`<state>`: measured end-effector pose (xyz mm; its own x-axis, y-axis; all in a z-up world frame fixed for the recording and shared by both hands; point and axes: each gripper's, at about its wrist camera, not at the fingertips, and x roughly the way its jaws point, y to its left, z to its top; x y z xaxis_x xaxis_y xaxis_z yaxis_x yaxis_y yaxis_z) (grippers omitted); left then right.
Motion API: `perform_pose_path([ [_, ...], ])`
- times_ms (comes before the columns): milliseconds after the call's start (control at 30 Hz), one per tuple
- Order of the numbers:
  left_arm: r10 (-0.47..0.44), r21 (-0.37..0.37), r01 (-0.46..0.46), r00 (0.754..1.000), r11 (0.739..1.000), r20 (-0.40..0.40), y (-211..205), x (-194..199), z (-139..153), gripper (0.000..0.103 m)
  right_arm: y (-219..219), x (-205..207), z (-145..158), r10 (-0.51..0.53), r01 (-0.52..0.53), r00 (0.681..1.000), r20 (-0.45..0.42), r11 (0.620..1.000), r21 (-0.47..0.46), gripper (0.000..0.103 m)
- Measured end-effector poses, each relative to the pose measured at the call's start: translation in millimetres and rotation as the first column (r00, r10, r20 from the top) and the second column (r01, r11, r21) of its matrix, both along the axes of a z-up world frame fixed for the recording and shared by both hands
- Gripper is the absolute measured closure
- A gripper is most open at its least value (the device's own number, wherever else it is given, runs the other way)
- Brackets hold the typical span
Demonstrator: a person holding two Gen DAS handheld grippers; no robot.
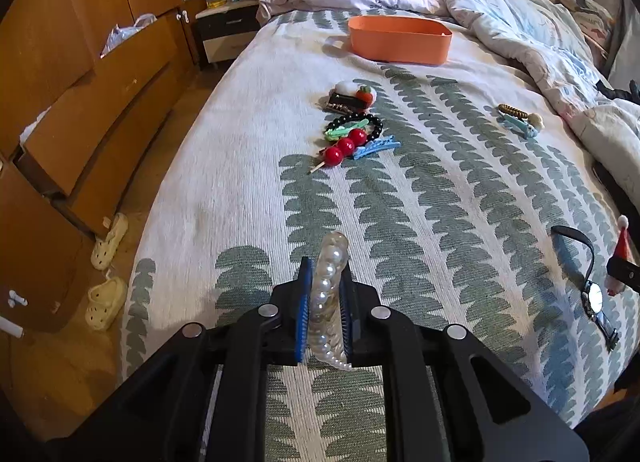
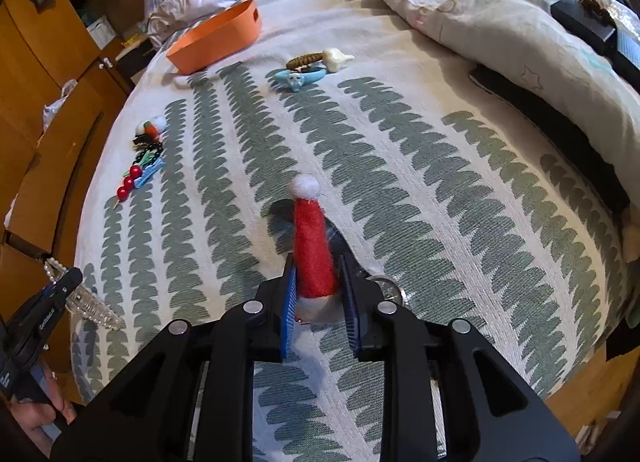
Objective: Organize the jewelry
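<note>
Pearl-studded clear hair clip (image 1: 329, 302) sits nearest the left wrist camera, clamped between the blue pads of the left tongs (image 1: 325, 304), which are closed down tight on it above the bed (image 1: 240, 166). Beyond it on the leaf-patterned bedspread lies a heap of accessories: a pick with 3 red beads (image 1: 345, 145), a black bead bracelet (image 1: 370, 126), a blue clip (image 1: 376, 147) and a carrot-topped clip (image 1: 352, 96). Farther back stands the orange bin (image 1: 400, 40), well apart from the heap. To the right lie a blue and brown cluster of hair pieces (image 1: 520, 120) and a wristwatch (image 1: 592, 294).

On the right wrist view, the right tongs (image 2: 318, 298) are narrowed around a small red Santa hat clip (image 2: 314, 246) with a white pompom, held upright between the pads above the bedspread. The watch face (image 2: 388, 288) peeks out just beside the right pad. A rumpled duvet (image 2: 480, 14) covers the far side of the bed.
</note>
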<state>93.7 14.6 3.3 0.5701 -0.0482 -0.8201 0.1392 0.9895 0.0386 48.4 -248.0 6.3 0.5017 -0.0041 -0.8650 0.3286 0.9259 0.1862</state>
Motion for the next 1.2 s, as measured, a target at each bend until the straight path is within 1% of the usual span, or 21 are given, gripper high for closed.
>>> perform_pose_path([
  [33,0.002,-0.002,-0.002,1.000,1.000,0.008,-0.3,-0.7,1.2,0.082,-0.7,0.9,-0.8,-0.001,0.001,1.000,-0.004,1.000,0.001,0.077],
  [67,0.004,0.002,-0.004,1.000,1.000,0.016,-0.7,-1.0,2.7,0.072,-2.0,1.0,-2.1,-0.006,0.006,1.000,-0.007,1.000,0.004,0.076],
  [100,0.004,0.005,-0.004,1.000,1.000,0.026,-1.2,-1.9,4.1,0.064,-2.7,0.9,-2.9,-0.011,0.011,1.000,-0.009,1.000,0.001,0.076],
  [133,0.005,0.006,-0.005,0.999,1.000,0.041,-1.4,-3.1,6.3,0.049,-3.3,1.2,-3.2,-0.010,0.010,1.000,-0.010,1.000,-0.004,0.076],
  [167,0.005,0.005,-0.005,0.999,1.000,0.054,-1.5,-4.0,8.4,0.042,-3.4,1.4,-3.0,-0.010,0.010,1.000,-0.011,1.000,-0.006,0.074],
  [200,0.007,0.006,-0.007,0.998,1.000,0.067,-1.8,-4.9,10.6,0.041,-3.5,1.6,-2.9,-0.010,0.010,1.000,-0.011,1.000,-0.005,0.071],
  [267,0.006,0.014,-0.007,0.996,1.000,0.084,-3.7,-5.7,13.8,0.041,-4.0,1.5,-2.4,-0.012,0.012,1.000,-0.006,1.000,-0.003,0.056],
  [300,0.005,0.015,-0.007,0.996,1.000,0.087,-4.3,-5.7,14.7,0.040,-4.1,1.0,-1.7,-0.012,0.012,1.000,-0.001,1.000,-0.006,0.053],
  [333,0.007,0.012,-0.008,0.996,1.000,0.088,-4.1,-5.5,15.2,0.037,-4.2,1.2,-1.3,-0.014,0.014,1.000,0.001,1.000,-0.007,0.046],
  [367,0.009,0.008,-0.009,0.996,1.000,0.087,-3.4,-5.1,15.3,0.037,-4.4,1.1,-0.8,-0.016,0.016,1.000,0.004,1.000,-0.006,0.043],
  [433,0.005,0.008,-0.005,0.996,1.000,0.087,-3.5,-4.4,15.6,0.036,-4.1,-0.1,2.1,-0.011,0.011,1.000,0.021,1.000,-0.003,0.043],
  [533,0.009,0.006,-0.010,0.996,1.000,0.093,-3.4,-3.9,16.8,0.032,-3.9,-1.7,9.3,-0.009,0.009,0.998,0.061,1.000,-0.010,0.043],
  [667,0.016,0.030,-0.021,0.988,0.999,0.153,-3.8,-4.5,22.0,0.025,-3.1,-0.9,20.5,0.002,0.000,0.992,0.127,1.000,-0.010,0.043],
  [767,0.015,0.047,-0.024,0.982,0.999,0.190,-5.8,-3.0,25.1,0.021,-1.3,3.1,25.5,0.019,-0.016,0.986,0.166,1.000,-0.019,0.043],
  [833,0.013,0.066,-0.027,0.979,0.997,0.206,-8.5,0.4,25.3,0.021,0.3,8.9,26.2,0.031,-0.026,0.985,0.172,0.999,-0.032,0.043],
  [1033,0.016,0.077,-0.033,0.978,0.997,0.206,-8.4,14.7,25.4,0.021,3.4,32.3,24.9,0.059,-0.050,0.984,0.170,0.997,-0.056,0.043],
  [1200,0.021,0.070,-0.033,0.985,0.997,0.170,-7.6,36.7,21.8,0.019,-2.5,64.9,29.3,0.079,-0.070,0.983,0.168,0.996,-0.059,0.043],
])
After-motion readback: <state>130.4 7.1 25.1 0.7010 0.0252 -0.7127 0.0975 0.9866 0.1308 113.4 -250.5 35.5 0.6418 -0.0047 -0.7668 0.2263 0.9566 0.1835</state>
